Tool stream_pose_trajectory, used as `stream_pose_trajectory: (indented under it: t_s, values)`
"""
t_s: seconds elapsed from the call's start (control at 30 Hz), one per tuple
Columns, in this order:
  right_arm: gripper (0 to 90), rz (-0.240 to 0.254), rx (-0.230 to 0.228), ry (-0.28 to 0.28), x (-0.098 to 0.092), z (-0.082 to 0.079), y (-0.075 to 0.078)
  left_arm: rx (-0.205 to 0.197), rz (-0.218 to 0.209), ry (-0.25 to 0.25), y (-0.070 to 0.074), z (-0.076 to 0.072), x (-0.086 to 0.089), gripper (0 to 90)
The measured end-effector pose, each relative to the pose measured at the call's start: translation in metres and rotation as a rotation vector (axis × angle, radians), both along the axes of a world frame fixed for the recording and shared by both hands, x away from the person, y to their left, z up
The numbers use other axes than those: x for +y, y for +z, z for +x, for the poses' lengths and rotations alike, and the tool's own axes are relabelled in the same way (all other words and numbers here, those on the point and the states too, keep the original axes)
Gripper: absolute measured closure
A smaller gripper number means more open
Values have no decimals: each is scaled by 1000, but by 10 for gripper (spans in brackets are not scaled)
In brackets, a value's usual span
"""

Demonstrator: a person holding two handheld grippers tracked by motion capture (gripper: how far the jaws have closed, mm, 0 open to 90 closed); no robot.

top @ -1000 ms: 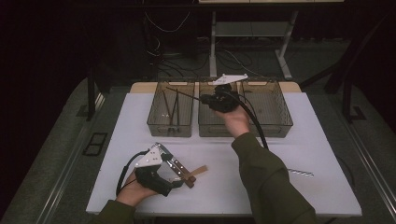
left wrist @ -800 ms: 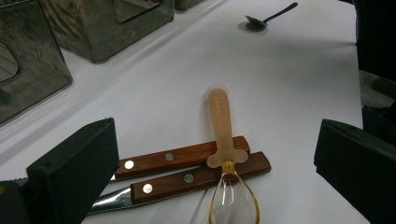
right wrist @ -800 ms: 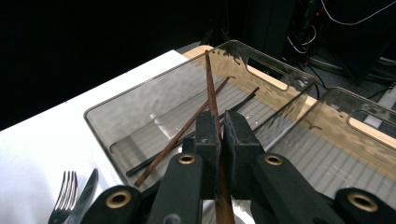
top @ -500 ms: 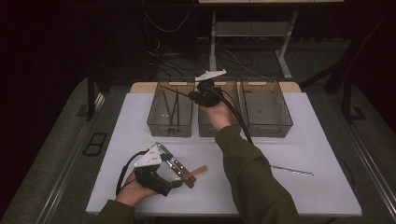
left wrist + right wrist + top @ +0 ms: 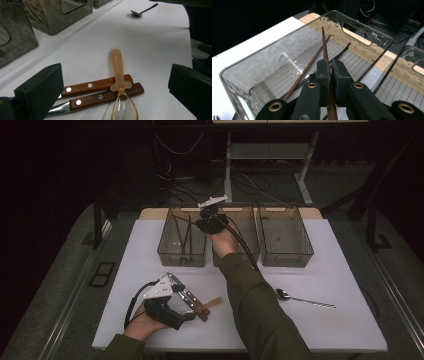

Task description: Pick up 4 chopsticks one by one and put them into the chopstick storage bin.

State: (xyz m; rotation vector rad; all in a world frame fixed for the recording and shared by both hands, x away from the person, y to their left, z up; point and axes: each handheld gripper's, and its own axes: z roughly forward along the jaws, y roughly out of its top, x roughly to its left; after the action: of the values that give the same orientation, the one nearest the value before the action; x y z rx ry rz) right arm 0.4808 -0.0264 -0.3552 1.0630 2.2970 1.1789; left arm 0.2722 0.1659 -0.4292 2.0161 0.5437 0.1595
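- A white bench (image 5: 330,285) stands in a dark room; grey floor runs along both sides, and cables and a frame's legs lie at 12 o'clock behind it.
- Three clear bins sit in a row along the far edge: the left bin (image 5: 172,251), the middle bin (image 5: 250,227) and the right bin (image 5: 286,234), almost wall to wall, on a wooden strip.
- The right tongs (image 5: 200,222) are over the left bin's 3 o'clock side, the arm reaching across the bench from 6 o'clock.
- In the right gripper view the right tongs (image 5: 331,68) are clamped together on a brown chopstick (image 5: 325,48) — it runs up between the pads and points into the bin.
- That view also shows a second brown stick (image 5: 305,70) and a black one (image 5: 342,52) lying slantwise inside the left bin; from above these are only thin dark lines.
- The left tongs (image 5: 192,312) rest near the bench's 7 o'clock corner, jaws wide apart, gripping nothing.
- The left gripper view shows two wooden-handled knives (image 5: 97,91) side by side on the bench between the jaws, with a translucent amber spoon (image 5: 119,75) laid across both handles.
- A metal spoon (image 5: 305,300) lies alone at 4 o'clock, well apart from the rest — the bench around it is open, as is the near right corner.
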Motion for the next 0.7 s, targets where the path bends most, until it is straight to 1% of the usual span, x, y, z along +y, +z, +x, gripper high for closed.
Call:
stream_pose_trajectory:
  t_s: [0.27, 0.43, 0.47, 0.63, 0.7]
  values:
    - [847, -30, 2, -16, 11, 3, -5, -3, 3, -3, 0, 0, -1, 0]
    - [846, -49, 7, -20, 17, 4, -7, 3, 2, -3, 0, 0, -1, 0]
    - [845, -48, 12, -23, 18, 5, -8, 4, 2, -3, 0, 0, -1, 0]
    - [841, -77, 30, -18, 25, 5, -13, 3, 0, -4, 0, 0, -1, 0]
    - [841, -82, 36, -19, 26, 6, -16, 4, -1, -4, 0, 0, -1, 0]
